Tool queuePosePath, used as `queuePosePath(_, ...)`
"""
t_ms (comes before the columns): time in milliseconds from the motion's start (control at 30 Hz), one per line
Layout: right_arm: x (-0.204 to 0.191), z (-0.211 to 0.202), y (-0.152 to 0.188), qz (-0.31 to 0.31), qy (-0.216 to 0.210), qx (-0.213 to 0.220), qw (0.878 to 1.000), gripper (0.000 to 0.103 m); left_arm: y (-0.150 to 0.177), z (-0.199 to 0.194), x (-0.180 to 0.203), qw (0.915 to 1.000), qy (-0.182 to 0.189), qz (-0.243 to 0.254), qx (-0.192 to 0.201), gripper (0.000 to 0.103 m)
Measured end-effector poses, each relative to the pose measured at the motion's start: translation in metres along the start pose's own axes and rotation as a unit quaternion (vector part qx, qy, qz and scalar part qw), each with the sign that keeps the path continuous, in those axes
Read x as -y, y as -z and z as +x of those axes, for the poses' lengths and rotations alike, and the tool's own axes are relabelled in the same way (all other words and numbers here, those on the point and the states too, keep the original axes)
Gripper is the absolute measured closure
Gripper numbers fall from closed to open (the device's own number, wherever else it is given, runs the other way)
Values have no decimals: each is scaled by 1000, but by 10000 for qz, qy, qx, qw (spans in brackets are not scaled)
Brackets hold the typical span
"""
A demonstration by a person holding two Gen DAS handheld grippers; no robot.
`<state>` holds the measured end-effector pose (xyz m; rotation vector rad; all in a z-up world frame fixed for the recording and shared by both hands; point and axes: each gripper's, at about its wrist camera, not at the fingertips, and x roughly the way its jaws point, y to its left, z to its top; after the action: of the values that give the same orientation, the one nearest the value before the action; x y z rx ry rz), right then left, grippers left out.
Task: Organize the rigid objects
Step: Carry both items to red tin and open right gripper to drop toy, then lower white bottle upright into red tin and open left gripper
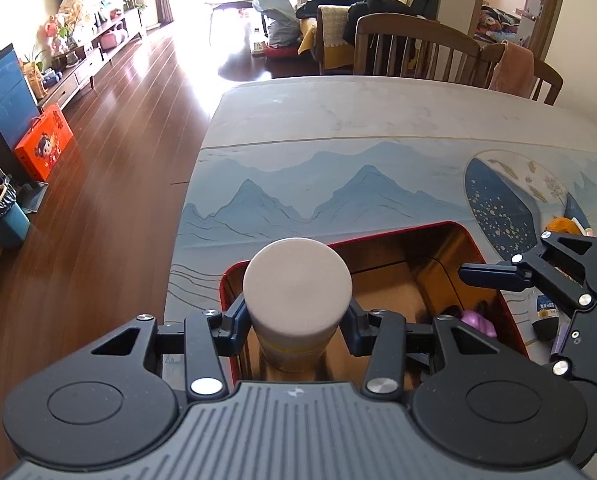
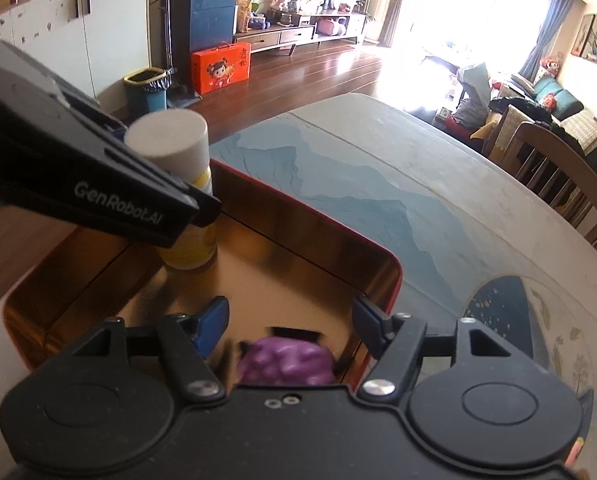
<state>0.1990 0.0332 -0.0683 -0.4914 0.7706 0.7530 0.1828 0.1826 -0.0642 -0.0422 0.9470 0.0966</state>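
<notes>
A red tin (image 1: 464, 236) with a shiny gold inside sits on the painted table; it also shows in the right wrist view (image 2: 394, 276). My left gripper (image 1: 297, 322) is shut on a white-capped yellow bottle (image 1: 297, 288), which stands upright on the tin's floor (image 2: 188, 240). The left gripper (image 2: 208, 210) also shows in the right wrist view. My right gripper (image 2: 290, 320) is open over the tin, just above a purple grape-like toy (image 2: 286, 362) lying inside. The toy (image 1: 478, 320) and the right gripper (image 1: 482, 276) also show in the left wrist view.
The table (image 1: 338, 128) has a blue mountain-print mat. An orange object (image 1: 562, 226) and a small dark item with a label (image 1: 546, 312) lie right of the tin. Wooden chairs (image 1: 414, 48) stand at the far side. The table's left edge drops to a wood floor (image 1: 118, 160).
</notes>
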Motion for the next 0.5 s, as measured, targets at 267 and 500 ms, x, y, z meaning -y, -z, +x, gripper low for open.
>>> queuePosePath(267,2,-24,4,188,-157,105,9996,28,8,-16,8,10000,8,-18,86,47)
queuePosePath(500,6,-45,13,364,-304,208,9987,24,19,-36,16,9997,48,-127,186,41)
